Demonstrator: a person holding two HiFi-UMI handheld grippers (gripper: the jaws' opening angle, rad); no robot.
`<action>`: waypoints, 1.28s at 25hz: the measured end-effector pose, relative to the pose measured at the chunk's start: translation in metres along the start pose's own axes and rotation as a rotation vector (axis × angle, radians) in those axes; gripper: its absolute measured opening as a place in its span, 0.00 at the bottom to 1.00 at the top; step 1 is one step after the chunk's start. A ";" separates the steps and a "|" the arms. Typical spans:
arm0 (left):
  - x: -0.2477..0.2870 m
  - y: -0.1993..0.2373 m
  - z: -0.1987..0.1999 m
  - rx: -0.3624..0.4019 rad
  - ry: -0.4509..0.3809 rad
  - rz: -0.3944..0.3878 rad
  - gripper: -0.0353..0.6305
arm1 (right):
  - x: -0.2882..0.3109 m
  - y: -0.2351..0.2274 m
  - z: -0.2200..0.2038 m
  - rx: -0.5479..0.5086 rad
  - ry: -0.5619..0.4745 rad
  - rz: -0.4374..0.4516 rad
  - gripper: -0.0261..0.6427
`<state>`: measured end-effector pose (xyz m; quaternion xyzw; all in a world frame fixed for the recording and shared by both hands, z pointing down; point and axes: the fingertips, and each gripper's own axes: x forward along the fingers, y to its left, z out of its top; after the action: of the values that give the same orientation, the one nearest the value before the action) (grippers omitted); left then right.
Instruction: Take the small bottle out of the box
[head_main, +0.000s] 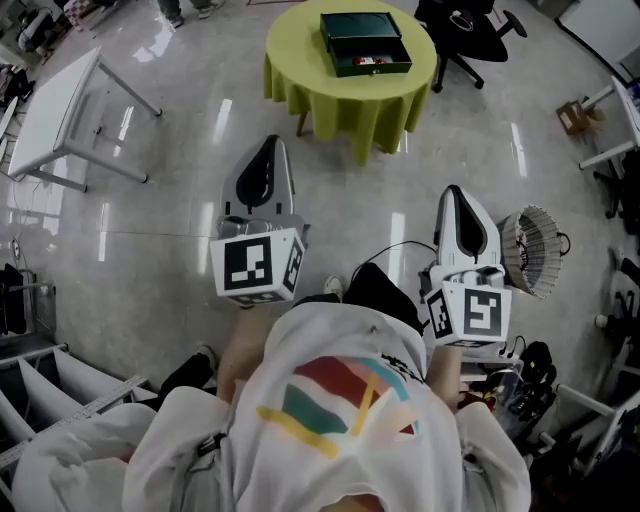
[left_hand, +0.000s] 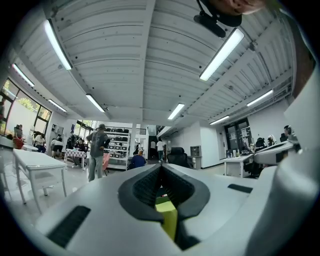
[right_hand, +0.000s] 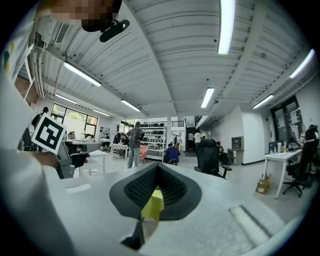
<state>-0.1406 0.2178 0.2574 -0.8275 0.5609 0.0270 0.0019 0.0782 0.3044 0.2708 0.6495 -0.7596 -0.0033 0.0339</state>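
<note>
Left tool (head_main: 269, 148) and right tool (head_main: 453, 192): both clenched, pad tips meeting, nothing gripped. In each gripper view only a patch of yellow-green cloth shows through the notch below the closed tips. Head view: both tools sit mid-frame, side by side and apart, the left one higher in the picture, each carrying its marker cube. Glossy grey floor (head_main: 160, 210) fills most of the frame. Person's white hoodie (head_main: 330, 420) takes up the bottom centre. Round worktop (head_main: 340, 100) under a yellow-green cloth stands at top centre, well apart from both tools. White table (head_main: 50, 110) at upper left; black office chair (head_main: 470, 35) at upper right, just beside the worktop. Round wire-mesh object (head_main: 530, 250) at the right edge, near the right tool. Dark green box (head_main: 355, 28) rests open on the worktop, toward its far side. Small bottle (head_main: 368, 62): a tiny red-and-white item lying inside the box at its near edge, too small to identify with certainty.
</note>
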 end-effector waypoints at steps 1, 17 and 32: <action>0.004 0.000 -0.002 0.004 0.003 0.001 0.08 | 0.001 -0.003 0.000 0.004 -0.001 -0.008 0.04; 0.070 -0.004 -0.011 0.046 -0.038 0.001 0.08 | 0.092 -0.039 -0.011 0.081 -0.048 0.054 0.04; 0.259 0.006 -0.003 0.021 -0.029 0.079 0.07 | 0.276 -0.105 0.000 0.039 -0.003 0.207 0.04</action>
<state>-0.0505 -0.0250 0.2487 -0.8041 0.5933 0.0331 0.0178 0.1395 0.0154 0.2785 0.5682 -0.8226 0.0141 0.0203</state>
